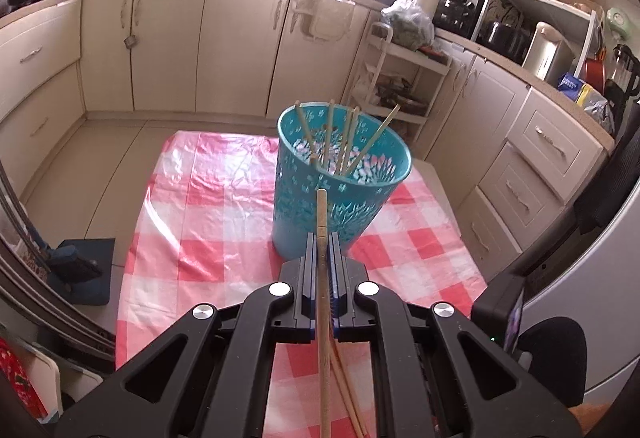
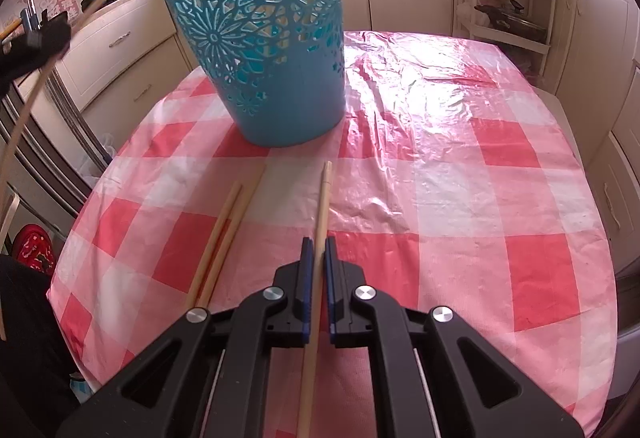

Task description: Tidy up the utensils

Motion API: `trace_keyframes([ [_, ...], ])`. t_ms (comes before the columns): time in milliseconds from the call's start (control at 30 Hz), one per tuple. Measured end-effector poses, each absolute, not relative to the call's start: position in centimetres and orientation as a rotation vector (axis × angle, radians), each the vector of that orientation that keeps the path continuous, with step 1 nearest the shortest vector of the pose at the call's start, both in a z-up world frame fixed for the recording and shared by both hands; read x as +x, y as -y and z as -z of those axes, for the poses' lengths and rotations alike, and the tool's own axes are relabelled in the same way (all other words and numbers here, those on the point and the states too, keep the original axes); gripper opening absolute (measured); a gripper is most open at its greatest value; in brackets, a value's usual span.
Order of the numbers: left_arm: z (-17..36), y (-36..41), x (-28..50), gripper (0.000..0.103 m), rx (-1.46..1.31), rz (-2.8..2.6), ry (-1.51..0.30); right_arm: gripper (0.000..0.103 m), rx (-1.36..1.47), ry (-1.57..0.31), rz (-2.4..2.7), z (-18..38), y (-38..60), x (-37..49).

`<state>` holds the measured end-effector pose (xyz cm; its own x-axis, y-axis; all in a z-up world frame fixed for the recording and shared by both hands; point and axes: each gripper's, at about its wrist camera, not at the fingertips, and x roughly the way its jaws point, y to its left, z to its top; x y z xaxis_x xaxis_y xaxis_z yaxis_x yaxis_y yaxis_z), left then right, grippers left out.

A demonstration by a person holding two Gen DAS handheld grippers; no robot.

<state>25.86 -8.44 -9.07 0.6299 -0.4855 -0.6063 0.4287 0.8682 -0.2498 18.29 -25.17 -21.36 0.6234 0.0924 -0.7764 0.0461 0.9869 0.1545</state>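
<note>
A teal cut-out basket (image 1: pixel 340 174) stands on the red-and-white checked tablecloth (image 1: pixel 208 214) with several wooden chopsticks (image 1: pixel 352 138) leaning inside it. My left gripper (image 1: pixel 322 242) is shut on a wooden chopstick (image 1: pixel 321 214), raised above the table with the stick's tip close to the basket's near rim. My right gripper (image 2: pixel 319 244) is shut on another chopstick (image 2: pixel 322 198), low over the cloth in front of the basket (image 2: pixel 264 38). More loose chopsticks (image 2: pixel 224 234) lie on the cloth to its left. The left gripper (image 2: pixel 32 34) shows at the far left of the right wrist view.
Cream kitchen cabinets (image 1: pixel 168 46) ring the table. A white shelf trolley (image 1: pixel 400 86) stands behind it. A dark chair (image 1: pixel 560 342) is at the right and a blue stool (image 1: pixel 84 270) on the floor at the left. The tablecloth (image 2: pixel 460 166) is bare on the right side.
</note>
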Motion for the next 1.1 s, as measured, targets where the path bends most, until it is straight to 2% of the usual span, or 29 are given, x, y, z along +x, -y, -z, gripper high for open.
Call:
trace_keyframes([
  [367,0.3,9.6,28.1,0.005,-0.163,0.554,-0.449,0.007,0.189,-0.898,-0.027,21.4,25.5,18.3],
  [567,-2.8,11.7,31.1,0.005,-0.190,0.530,-0.315,0.007,0.193,-0.897,-0.033,21.4,25.6,18.4],
  [833,-1.7,14.4,36.0,0.005,-0.202,0.448,-0.239,0.013,0.151,-0.885,-0.043,21.4,24.8,18.4],
  [1100,2.8,16.0,38.7,0.005,-0.174,0.407,-0.312,0.023,0.099,-0.876,-0.049,21.4,23.9,18.4],
])
